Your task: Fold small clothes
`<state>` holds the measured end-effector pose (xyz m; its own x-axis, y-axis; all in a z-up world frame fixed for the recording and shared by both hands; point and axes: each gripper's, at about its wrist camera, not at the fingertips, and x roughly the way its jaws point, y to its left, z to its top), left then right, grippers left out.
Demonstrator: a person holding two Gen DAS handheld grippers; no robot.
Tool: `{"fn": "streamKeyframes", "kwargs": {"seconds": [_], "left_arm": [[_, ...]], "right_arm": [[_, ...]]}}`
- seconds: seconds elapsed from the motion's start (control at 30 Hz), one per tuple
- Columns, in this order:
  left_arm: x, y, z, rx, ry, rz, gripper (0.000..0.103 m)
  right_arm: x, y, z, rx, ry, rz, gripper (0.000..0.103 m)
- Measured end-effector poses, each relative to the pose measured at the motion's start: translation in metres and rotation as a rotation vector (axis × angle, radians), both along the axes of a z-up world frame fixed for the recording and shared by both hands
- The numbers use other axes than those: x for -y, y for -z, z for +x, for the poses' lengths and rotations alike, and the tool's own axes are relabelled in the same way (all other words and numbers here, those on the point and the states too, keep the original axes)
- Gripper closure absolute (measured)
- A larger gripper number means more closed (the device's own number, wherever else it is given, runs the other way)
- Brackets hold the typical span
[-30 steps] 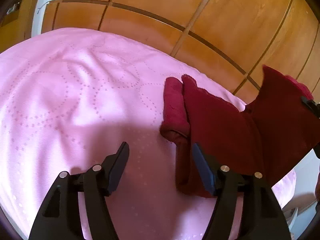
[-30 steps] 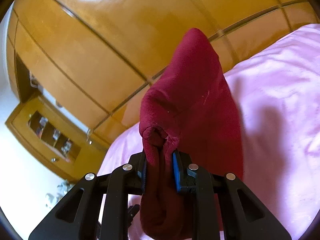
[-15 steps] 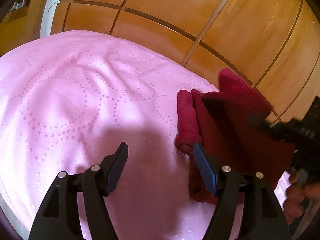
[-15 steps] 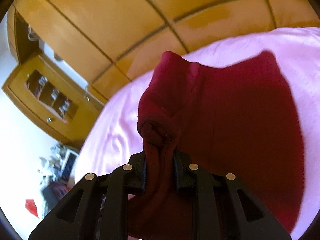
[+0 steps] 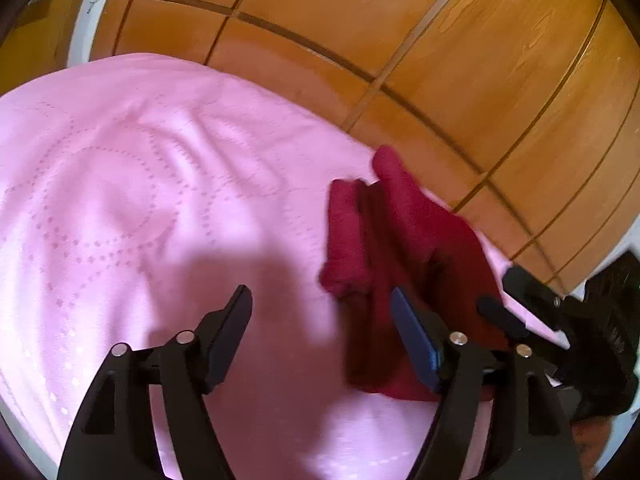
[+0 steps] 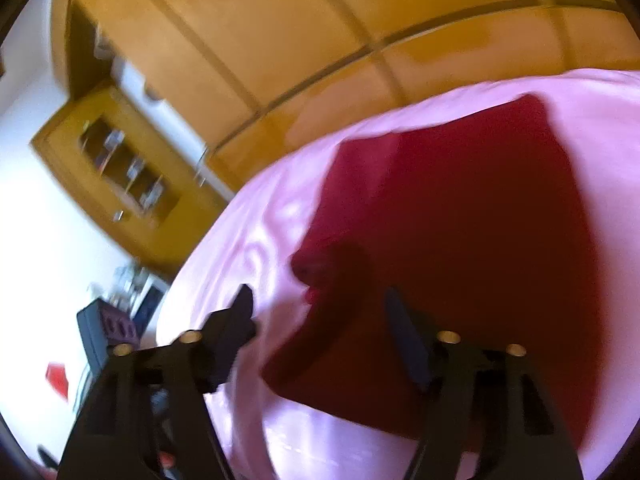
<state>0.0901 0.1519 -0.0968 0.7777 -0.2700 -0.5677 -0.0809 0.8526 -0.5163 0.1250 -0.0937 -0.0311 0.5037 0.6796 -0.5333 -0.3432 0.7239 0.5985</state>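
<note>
Right gripper: jaws opening, nothing pinched, the bunched edge of the dark red garment lying loose in the gap between the pads and touching neither for certain (blur hides the exact margin). Left gripper: jaws likewise opening and bare, poised over the pink bedspread just beside the garment's near left edge, its right finger overlapping the cloth in view. Beyond the fingers, the garment spread across the bedspread near the far edge of the bed, one side rolled into a thick ridge, a flap peaking up behind it. Further out, wooden wardrobe panels; from the right wrist view, a small wooden shelf unit off to the left. Step in hand, by the look of it: a fold just laid over and let go. Next move probably calls for flattening the raised flap and bunched edge, then taking a fresh corner for the following fold, each pinch low enough to catch only the top layer without dragging the bedspread along.
</note>
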Motion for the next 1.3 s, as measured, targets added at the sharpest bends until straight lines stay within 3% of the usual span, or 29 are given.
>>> {"fn": "streamKeyframes", "kwargs": {"seconds": [0.13, 0.2, 0.37, 0.47, 0.63, 0.73, 0.83, 0.93, 1.07, 1.2, 1.3], "left_arm": [[0.011, -0.016, 0.005, 0.033, 0.074, -0.06, 0.027], [0.025, -0.025, 0.011, 0.042, 0.13, -0.07, 0.027], [0.065, -0.036, 0.021, 0.026, 0.217, 0.059, 0.027], [0.078, -0.03, 0.033, -0.017, 0.225, 0.138, 0.04], [0.078, -0.011, 0.052, -0.117, 0.249, 0.113, 0.088], [0.064, -0.02, 0.052, -0.11, 0.265, 0.063, 0.09], [0.037, -0.035, 0.044, -0.087, 0.271, -0.041, 0.094], [0.023, -0.033, 0.035, -0.106, 0.261, -0.066, 0.097], [0.026, -0.008, 0.03, -0.152, 0.242, 0.009, 0.097], [0.035, 0.016, 0.033, -0.152, 0.222, 0.08, 0.095], [0.04, 0.013, 0.03, -0.134, 0.21, 0.135, 0.086]], "right_arm": [[0.066, 0.004, -0.01, -0.03, 0.208, 0.011, 0.032], [0.1, 0.01, -0.015, -0.065, 0.318, -0.019, 0.025], [0.138, 0.018, -0.031, -0.113, 0.447, -0.135, 0.025], [0.138, 0.023, -0.036, -0.132, 0.438, -0.159, 0.025], [0.116, 0.041, -0.041, -0.129, 0.37, -0.298, 0.023], [0.105, 0.038, -0.038, -0.104, 0.351, -0.345, 0.023], [0.092, 0.031, -0.037, -0.066, 0.297, -0.425, 0.023], [0.069, 0.029, -0.041, -0.03, 0.199, -0.534, 0.023], [0.049, 0.037, -0.053, 0.005, 0.165, -0.601, 0.019], [0.044, 0.049, -0.054, 0.008, 0.163, -0.591, 0.019], [0.045, 0.046, -0.054, 0.016, 0.147, -0.593, 0.018]]}}
